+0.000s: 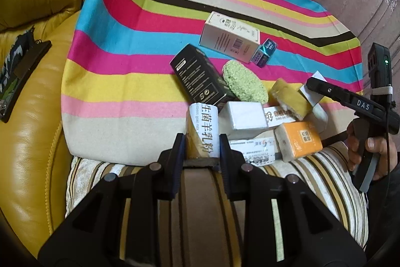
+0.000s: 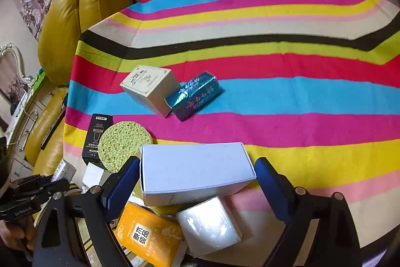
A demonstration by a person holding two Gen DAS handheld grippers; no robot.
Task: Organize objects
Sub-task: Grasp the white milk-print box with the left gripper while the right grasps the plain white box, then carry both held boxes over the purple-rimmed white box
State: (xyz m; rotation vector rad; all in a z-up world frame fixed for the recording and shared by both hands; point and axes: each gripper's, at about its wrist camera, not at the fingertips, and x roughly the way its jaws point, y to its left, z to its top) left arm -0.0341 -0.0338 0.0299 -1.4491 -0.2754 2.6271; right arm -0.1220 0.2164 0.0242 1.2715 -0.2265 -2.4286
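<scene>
White box (image 2: 195,172) sits between right gripper (image 2: 197,182) fingers, seemingly ungripped.

Both views were evenly and fairly brightly lit, with soft, short shadows. Glare streaked the yellow leather sofa (image 1: 32,131) (strongest along its lower left cushion) and washed out the clear-wrapped tissue pack (image 2: 208,224). Fisheye distortion bowed the striped cloth (image 2: 275,96) and darkened the corners. Detail softened toward the edges; the centres stayed sharp.
</scene>
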